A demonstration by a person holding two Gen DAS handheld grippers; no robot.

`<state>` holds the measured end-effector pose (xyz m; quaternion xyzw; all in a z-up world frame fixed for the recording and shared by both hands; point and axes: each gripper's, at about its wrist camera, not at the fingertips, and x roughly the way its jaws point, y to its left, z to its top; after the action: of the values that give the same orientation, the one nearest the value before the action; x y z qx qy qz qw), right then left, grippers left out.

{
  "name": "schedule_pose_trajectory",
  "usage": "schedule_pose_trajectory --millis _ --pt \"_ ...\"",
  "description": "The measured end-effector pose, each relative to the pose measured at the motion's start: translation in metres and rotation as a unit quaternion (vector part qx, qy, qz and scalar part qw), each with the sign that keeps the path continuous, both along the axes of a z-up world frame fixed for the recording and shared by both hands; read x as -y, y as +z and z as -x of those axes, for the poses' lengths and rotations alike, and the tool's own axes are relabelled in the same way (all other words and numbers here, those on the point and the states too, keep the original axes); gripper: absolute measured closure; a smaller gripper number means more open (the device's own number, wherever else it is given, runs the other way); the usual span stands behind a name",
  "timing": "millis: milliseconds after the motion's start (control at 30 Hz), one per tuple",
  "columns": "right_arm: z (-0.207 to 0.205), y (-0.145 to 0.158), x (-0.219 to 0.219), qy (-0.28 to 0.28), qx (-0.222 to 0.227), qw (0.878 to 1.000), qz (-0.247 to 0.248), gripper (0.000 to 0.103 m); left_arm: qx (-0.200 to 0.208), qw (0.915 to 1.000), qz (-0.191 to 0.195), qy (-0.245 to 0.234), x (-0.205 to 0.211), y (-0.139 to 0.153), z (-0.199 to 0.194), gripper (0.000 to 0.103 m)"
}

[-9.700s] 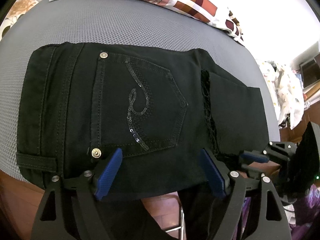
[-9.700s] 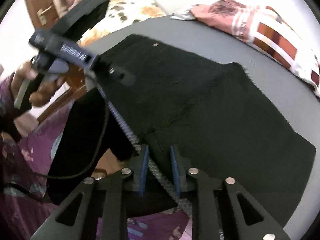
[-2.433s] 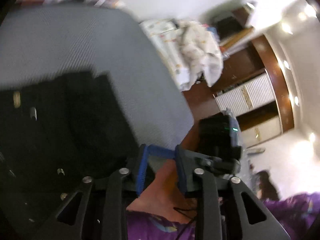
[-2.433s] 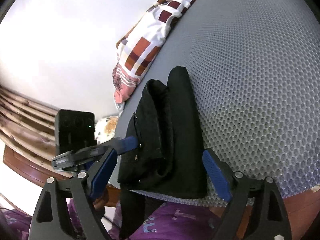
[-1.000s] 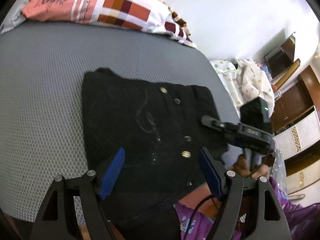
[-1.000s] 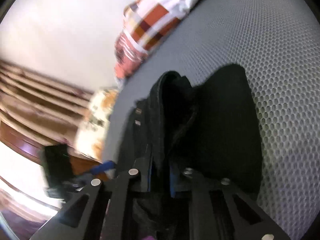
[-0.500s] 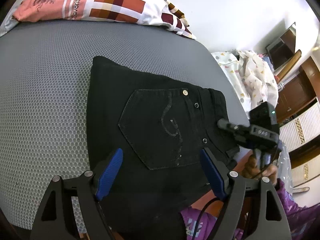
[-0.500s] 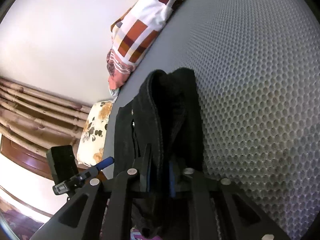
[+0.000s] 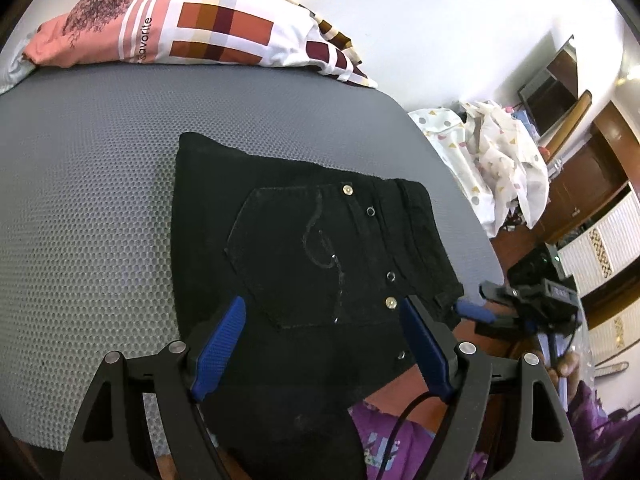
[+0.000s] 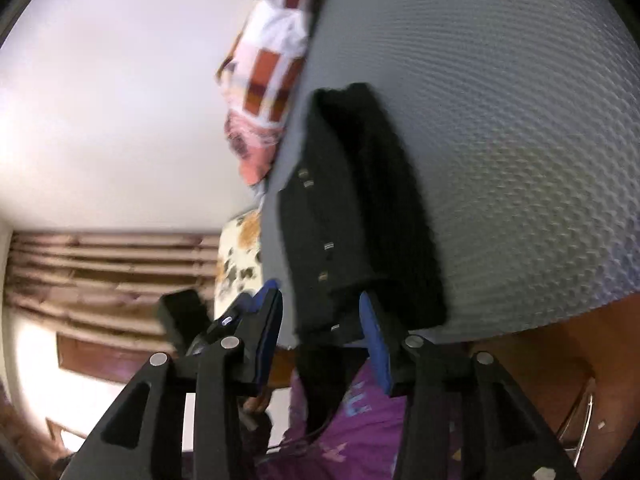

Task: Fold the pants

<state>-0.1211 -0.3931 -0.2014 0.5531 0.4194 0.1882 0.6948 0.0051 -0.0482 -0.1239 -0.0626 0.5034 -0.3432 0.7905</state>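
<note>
The folded black pants (image 9: 320,248) lie on the grey bed (image 9: 88,200) just ahead of my left gripper (image 9: 324,344), whose jaws stand wide and released. My right gripper (image 10: 322,324) also gapes, gripping nothing, with the bundle's near edge between its jaws.

Black pants (image 9: 320,248) folded compact, pocket side up, flat at mattress edge.
</note>
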Motion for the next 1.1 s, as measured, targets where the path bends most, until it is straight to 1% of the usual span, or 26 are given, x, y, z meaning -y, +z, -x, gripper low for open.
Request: schedule_pose_trajectory --millis 100,167,200,233,267,300,367,400,467,533,600,667,733,800,833,867,933,1033,1100 --pt "-0.006 -0.001 0.002 -0.008 0.004 1.000 0.007 0.059 0.000 1.0000 0.002 0.005 -0.006 0.000 0.003 0.023" --pt "-0.016 0.000 -0.001 -0.001 0.007 1.000 0.014 0.058 -0.008 0.9999 0.003 0.008 -0.009 -0.004 0.003 0.023" --pt "-0.021 0.002 -0.004 0.003 0.010 1.000 0.023 0.058 -0.010 0.9999 0.003 0.010 -0.010 -0.005 0.004 0.023" --pt "-0.024 0.008 -0.008 0.009 0.014 0.999 0.043 0.059 -0.012 0.9998 0.003 0.013 -0.012 -0.006 0.005 0.023" --pt "-0.026 0.016 -0.012 0.017 0.021 0.997 0.066 0.074 -0.013 0.9998 0.004 0.015 -0.013 -0.005 0.005 0.023" --pt "-0.028 0.024 -0.017 0.030 0.030 0.996 0.085 0.086 -0.012 0.9998 0.004 0.016 -0.015 -0.005 0.006 0.023" --pt "-0.029 0.040 -0.025 0.038 0.039 0.991 0.124 0.088 -0.004 0.9998 0.002 0.018 -0.017 -0.003 0.008 0.023" --pt "-0.029 0.047 -0.028 0.039 0.042 0.989 0.135 0.088 -0.001 0.9998 0.000 0.020 -0.018 -0.001 0.008 0.023" --pt "-0.028 0.062 -0.032 0.033 0.054 0.989 0.132 0.088 0.000 0.9997 -0.001 0.022 -0.021 0.001 0.007 0.023" --pt "-0.023 0.076 -0.034 0.028 0.072 0.991 0.112 0.088 -0.001 0.9996 -0.001 0.028 -0.024 0.005 0.006 0.023" --pt "-0.015 0.081 -0.034 0.022 0.072 0.992 0.099 0.089 0.002 0.9995 0.008 0.032 -0.028 0.010 0.006 0.023" --pt "-0.004 0.069 -0.032 0.018 0.050 0.995 0.089 0.089 0.006 0.9995 0.010 0.030 -0.030 0.010 0.007 0.019" --pt "0.002 0.037 -0.028 0.011 0.003 0.997 0.076 0.089 0.010 0.9996 -0.002 0.028 -0.029 0.003 0.007 0.018" --pt "0.003 0.004 -0.023 0.002 -0.036 0.998 0.047 0.091 -0.002 0.9995 -0.011 0.028 -0.027 -0.008 0.005 0.018" --pt "0.004 -0.005 -0.020 -0.004 -0.040 0.999 0.037 0.092 -0.013 0.9995 -0.014 0.027 -0.026 -0.014 0.003 0.018" --pt "0.003 -0.007 -0.018 -0.007 -0.037 0.999 0.031 0.092 -0.018 0.9993 -0.016 0.027 -0.026 -0.018 0.003 0.018" --pt "0.000 0.000 -0.020 -0.002 -0.030 0.998 0.052 0.092 -0.020 0.9992 -0.019 0.029 -0.026 -0.023 0.003 0.018" --pt "-0.003 0.006 -0.022 0.010 -0.031 0.997 0.069 0.092 -0.003 0.9993 -0.024 0.030 -0.026 -0.022 0.004 0.018" --pt "-0.009 0.013 -0.028 0.016 -0.022 0.995 0.096 0.091 0.005 0.9992 -0.021 0.034 -0.025 -0.021 0.004 0.018"
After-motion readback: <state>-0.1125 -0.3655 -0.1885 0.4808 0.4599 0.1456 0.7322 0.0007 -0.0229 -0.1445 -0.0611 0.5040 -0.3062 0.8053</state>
